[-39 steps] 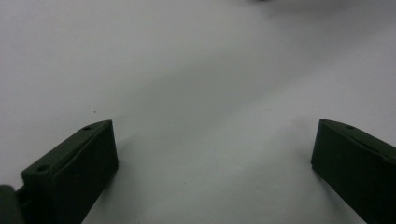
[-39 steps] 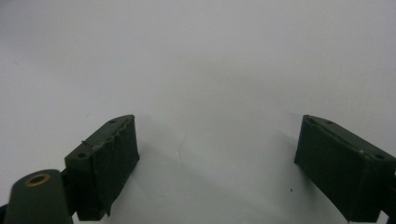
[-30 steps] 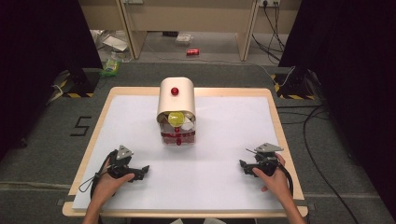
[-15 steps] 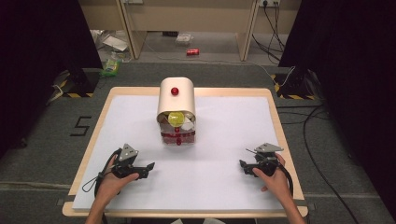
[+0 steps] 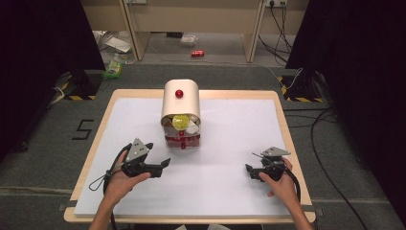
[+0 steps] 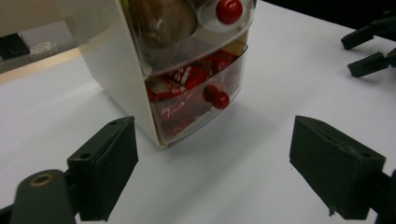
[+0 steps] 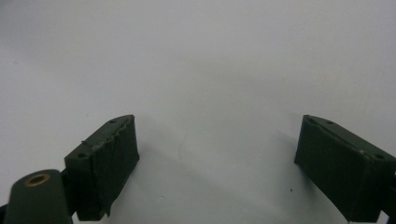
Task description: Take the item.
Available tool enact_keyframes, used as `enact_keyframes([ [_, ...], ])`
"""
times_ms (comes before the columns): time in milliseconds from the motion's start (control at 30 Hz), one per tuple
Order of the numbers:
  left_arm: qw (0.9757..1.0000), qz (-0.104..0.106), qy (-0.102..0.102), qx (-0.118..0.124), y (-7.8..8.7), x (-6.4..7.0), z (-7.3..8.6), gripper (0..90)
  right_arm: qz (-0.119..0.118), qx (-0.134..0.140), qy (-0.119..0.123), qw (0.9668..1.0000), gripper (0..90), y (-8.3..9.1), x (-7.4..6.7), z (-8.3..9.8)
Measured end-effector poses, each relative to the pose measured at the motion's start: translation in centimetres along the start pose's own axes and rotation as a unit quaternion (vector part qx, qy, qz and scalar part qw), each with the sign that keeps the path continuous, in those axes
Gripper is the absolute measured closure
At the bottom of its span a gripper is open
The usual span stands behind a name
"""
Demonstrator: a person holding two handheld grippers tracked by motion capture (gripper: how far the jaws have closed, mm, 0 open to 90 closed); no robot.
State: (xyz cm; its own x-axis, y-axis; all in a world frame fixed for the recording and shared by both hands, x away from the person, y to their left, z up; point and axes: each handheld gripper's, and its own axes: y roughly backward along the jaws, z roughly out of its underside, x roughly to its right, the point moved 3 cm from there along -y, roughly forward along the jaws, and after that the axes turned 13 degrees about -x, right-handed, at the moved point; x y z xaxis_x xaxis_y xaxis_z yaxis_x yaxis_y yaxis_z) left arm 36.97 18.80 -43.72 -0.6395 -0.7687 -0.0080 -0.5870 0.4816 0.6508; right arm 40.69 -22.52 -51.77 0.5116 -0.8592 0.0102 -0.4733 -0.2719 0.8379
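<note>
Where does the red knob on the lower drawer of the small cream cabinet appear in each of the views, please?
High view: the lower drawer's red knob sits at the cabinet's near foot, just left of centre.
Left gripper view: the same knob lies at mid-height, right of centre, beyond the open jaws.
Right gripper view: white table surface between the jaws; the knob is not in it.
Shared landmark: the cream cabinet.

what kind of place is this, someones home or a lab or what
Most likely a lab or recording room, not a home. A wooden table covered in white stands alone on grey carpet, black curtains hang at both sides, loose cables trail over the floor, and yellow-black hazard tape marks stand bases.
</note>
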Motion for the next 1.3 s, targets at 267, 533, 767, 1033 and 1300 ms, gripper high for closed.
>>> enact_keyframes([
  [267,0.9996,0.006,-0.02,0.019,1.0,1.0,-2.5,15.1,0.0,0.0,0.0,1.0,13.3,0.0,0.0,0.0],
  [533,0.9985,0.004,-0.048,0.024,1.3,1.8,-5.0,15.2,-0.001,0.0,0.0,1.0,13.2,0.0,0.0,0.0],
  [767,0.998,0.0,-0.058,0.026,1.1,2.0,-6.8,15.2,-0.001,0.0,0.0,1.0,13.2,0.0,0.0,0.0],
  [1033,0.9979,-0.003,-0.061,0.018,0.2,1.6,-8.1,15.2,-0.001,0.0,0.0,1.0,13.2,0.0,0.0,0.0],
  [1300,0.9983,-0.008,-0.058,0.004,-0.9,1.0,-8.5,15.2,-0.001,0.0,0.0,1.0,13.2,0.0,0.0,0.0],
])
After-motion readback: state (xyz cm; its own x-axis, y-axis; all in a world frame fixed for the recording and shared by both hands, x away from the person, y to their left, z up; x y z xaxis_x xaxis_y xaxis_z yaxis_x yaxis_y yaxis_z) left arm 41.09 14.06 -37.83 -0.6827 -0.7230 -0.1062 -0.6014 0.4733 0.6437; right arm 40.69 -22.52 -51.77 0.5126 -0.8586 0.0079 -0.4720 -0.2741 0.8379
